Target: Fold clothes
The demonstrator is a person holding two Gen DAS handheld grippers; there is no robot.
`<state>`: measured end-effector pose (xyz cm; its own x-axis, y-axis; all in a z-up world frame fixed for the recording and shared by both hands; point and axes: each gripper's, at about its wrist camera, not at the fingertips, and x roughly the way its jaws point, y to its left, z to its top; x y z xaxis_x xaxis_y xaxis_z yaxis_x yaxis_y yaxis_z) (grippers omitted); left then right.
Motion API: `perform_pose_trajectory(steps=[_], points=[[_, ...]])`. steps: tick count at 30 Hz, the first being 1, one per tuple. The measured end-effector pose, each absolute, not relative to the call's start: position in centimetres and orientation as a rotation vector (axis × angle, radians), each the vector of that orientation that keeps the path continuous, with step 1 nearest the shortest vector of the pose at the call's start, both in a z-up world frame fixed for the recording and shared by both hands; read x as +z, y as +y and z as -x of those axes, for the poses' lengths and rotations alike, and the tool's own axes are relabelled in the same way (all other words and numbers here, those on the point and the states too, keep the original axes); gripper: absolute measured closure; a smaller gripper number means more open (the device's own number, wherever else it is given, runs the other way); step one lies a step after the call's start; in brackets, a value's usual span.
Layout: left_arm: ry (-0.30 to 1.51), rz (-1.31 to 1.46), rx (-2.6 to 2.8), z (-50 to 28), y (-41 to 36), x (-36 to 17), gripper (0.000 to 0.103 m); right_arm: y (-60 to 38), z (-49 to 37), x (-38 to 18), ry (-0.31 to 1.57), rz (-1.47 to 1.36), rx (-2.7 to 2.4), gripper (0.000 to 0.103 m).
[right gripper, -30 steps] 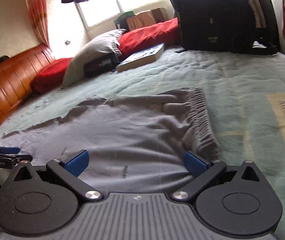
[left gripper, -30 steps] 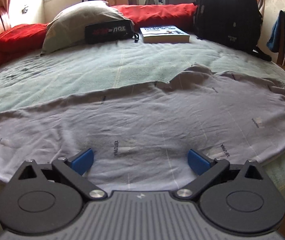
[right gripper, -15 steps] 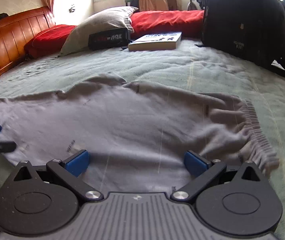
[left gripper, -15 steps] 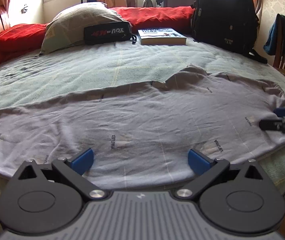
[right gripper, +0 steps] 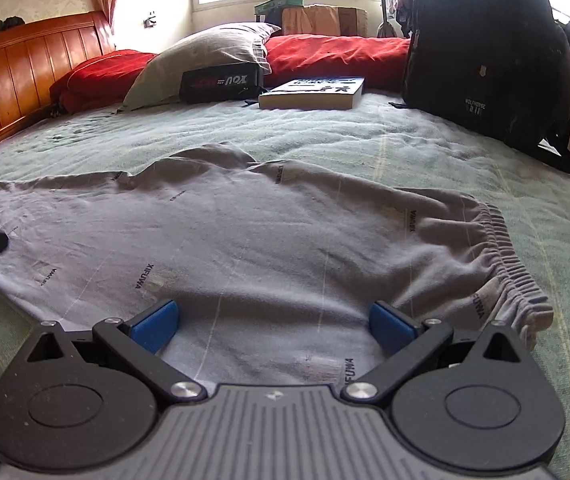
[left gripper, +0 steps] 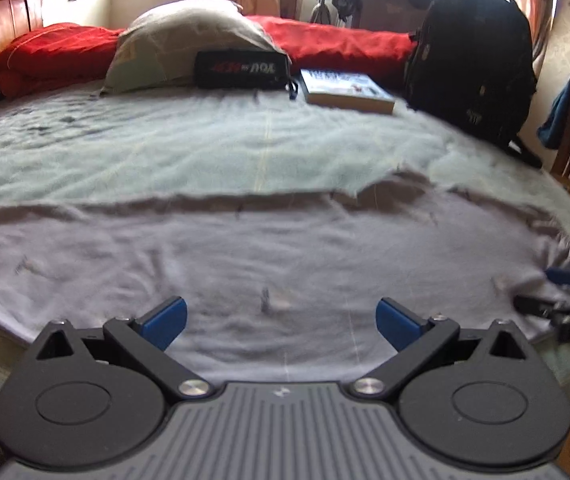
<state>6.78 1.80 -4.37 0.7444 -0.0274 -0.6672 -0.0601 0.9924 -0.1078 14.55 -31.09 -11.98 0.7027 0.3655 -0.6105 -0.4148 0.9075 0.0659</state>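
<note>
Right wrist: grey trousers printed "XIFUWA"; backpack tagged "WOLFHORSE"; both tools spread apart.

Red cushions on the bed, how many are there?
2: one red cushion beside the wooden headboard, another red cushion behind the book. More may hide behind the backpack.

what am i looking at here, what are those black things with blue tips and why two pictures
Each picture comes from a camera on a hand-held two-finger gripper, looking forward along its blue-tipped fingers. The left gripper and the right gripper are both open and hold nothing. Spread flat on the pale green bed cover lies a grey garment with an elastic waistband, waiting to be folded. Further back are a grey pillow, a thick paperback book and a black backpack.
</note>
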Motion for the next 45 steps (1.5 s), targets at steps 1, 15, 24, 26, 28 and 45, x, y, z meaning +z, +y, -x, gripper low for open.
perform_pose_trajectory(steps=[1, 15, 24, 26, 28, 45], points=[[0.724, 0.131, 0.021, -6.8, 2.3, -3.8, 0.003, -31.1, -14.5, -12.0, 0.662, 0.080, 0.434, 0.000], [0.879, 0.315, 0.194, -8.1, 16.6, -5.1, 0.003, -31.4, -14.2, -12.2, 0.645, 0.078, 0.447, 0.000], [0.822, 0.323, 0.087, -5.6, 19.5, -3.3, 0.002, -29.7, -14.7, -7.4, 0.688, 0.012, 0.463, 0.000], [0.786, 0.317, 0.094, -6.1, 20.9, -3.0, 0.002, -27.9, -15.3, -6.1, 0.674, 0.005, 0.487, 0.000], [0.808, 0.360, 0.100, -6.8, 22.4, -4.0, 0.002, -25.4, -15.9, -5.4, 0.670, 0.000, 0.524, 0.000], [0.772, 0.636, 0.144, -12.6, 35.2, -5.4, 0.003, -16.3, -17.9, -8.9, 0.856, 0.134, 0.608, 0.000]])
